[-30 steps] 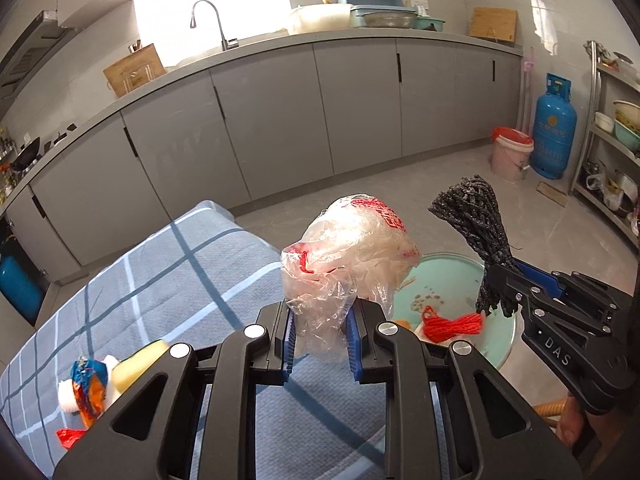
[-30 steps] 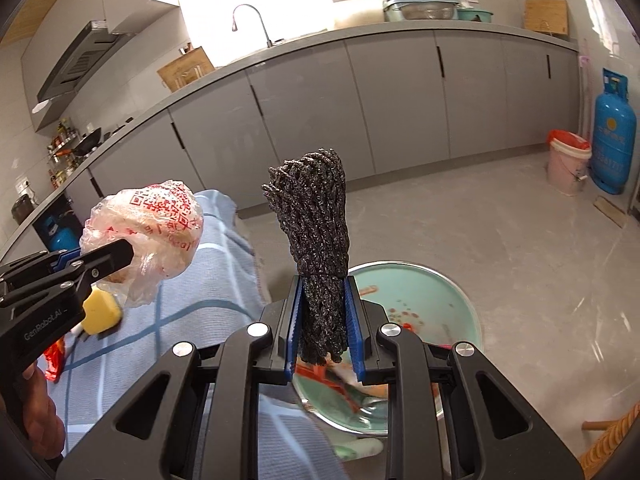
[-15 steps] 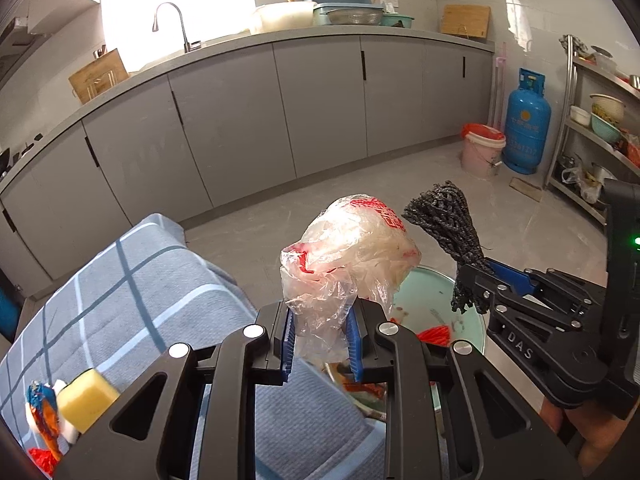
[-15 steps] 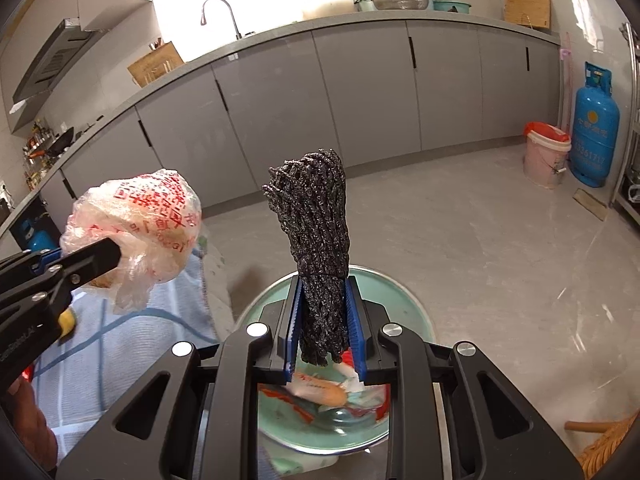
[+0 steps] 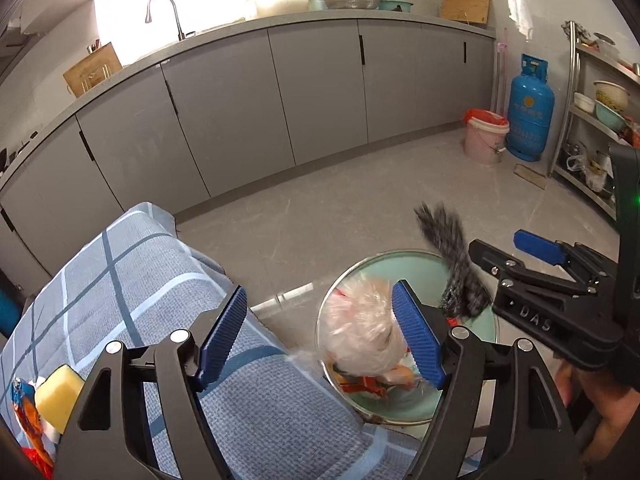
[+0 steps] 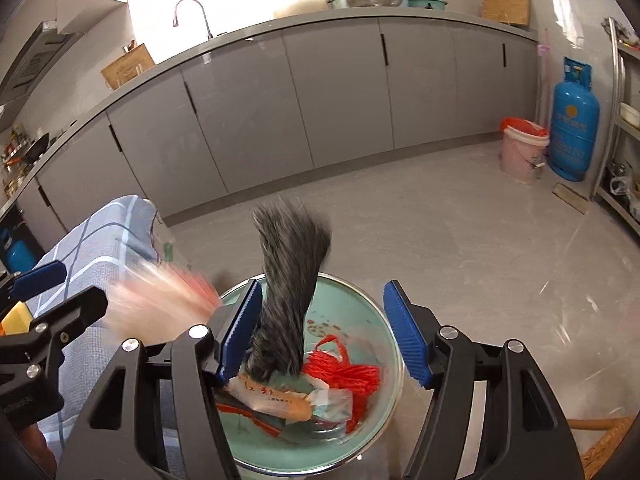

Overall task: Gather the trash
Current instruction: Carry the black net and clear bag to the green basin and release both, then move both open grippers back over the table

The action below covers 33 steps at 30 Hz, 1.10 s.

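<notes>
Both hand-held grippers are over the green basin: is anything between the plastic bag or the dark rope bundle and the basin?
Nothing visible. The plastic bag and dark rope bundle, both blurred, hang directly above the green basin, which holds only trash.

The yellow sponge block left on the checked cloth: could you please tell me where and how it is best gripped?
Grip the yellow sponge block across its two flat opposite faces, coming from above with the left gripper, whose jaws have just been opening and stand clear. It lies on the checked cloth against an orange wrapper, so close on the free faces, away from that wrapper.
</notes>
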Tool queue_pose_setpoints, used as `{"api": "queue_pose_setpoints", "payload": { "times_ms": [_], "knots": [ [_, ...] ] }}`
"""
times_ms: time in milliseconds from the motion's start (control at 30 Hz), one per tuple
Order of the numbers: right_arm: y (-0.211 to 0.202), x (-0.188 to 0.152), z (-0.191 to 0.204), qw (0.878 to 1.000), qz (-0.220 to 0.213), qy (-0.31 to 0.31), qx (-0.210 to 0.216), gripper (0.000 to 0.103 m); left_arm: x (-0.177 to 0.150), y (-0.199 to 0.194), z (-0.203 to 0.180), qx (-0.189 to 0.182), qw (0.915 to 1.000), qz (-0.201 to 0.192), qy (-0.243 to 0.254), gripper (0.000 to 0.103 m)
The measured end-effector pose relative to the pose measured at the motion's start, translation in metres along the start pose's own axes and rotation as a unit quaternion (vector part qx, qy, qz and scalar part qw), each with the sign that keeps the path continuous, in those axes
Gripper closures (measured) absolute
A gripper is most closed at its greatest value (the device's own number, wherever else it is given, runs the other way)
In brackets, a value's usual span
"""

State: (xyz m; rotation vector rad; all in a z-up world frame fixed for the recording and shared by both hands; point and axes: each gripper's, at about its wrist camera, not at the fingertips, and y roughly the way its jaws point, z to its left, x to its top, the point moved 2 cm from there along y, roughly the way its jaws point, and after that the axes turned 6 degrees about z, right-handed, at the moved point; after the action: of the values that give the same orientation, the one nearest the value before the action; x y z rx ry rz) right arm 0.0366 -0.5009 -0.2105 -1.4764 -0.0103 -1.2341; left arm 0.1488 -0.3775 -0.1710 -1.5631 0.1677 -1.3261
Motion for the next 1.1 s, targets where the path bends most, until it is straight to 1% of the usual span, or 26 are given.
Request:
{"api": "queue_pose_setpoints", "payload": {
  "times_ms": [133,233,333,433,500,533,667,800,1100],
  "knots": [
    [0.0,-0.002,0.002,1.0,0.002,0.006,0.001,0.038,-0.005,0.001,0.005,0.002,1.0,0.007,-0.004,0.028],
    [-0.003,-0.004,0.003,1.0,0.0,0.006,0.002,0.037,-0.009,0.001,0.008,0.009,0.9999,0.011,-0.007,0.021],
    [-0.005,-0.007,0.007,1.0,0.001,0.008,0.001,0.035,-0.013,-0.004,0.014,0.014,0.9998,0.009,-0.014,0.018],
    [-0.008,-0.007,0.01,1.0,0.002,0.009,0.004,0.034,-0.016,-0.011,0.02,0.017,0.9996,0.008,-0.02,0.017],
    [-0.011,-0.008,0.016,1.0,0.0,0.006,0.007,0.03,-0.019,-0.015,0.024,0.021,0.9995,0.005,-0.024,0.017],
    [-0.012,-0.008,0.018,1.0,-0.001,0.004,0.009,0.03,-0.021,-0.017,0.026,0.021,0.9994,0.005,-0.027,0.017],
    [-0.017,-0.009,0.036,1.0,-0.002,-0.008,0.017,0.03,-0.024,-0.025,0.032,0.024,0.9991,0.003,-0.034,0.017],
    [-0.022,-0.012,0.051,1.0,-0.002,-0.018,0.024,0.025,-0.028,-0.034,0.038,0.03,0.9988,-0.004,-0.04,0.017],
    [-0.032,-0.018,0.09,0.998,0.001,-0.047,0.046,0.022,-0.041,-0.061,0.073,0.047,0.9962,-0.018,-0.072,0.017]
  ]
}}
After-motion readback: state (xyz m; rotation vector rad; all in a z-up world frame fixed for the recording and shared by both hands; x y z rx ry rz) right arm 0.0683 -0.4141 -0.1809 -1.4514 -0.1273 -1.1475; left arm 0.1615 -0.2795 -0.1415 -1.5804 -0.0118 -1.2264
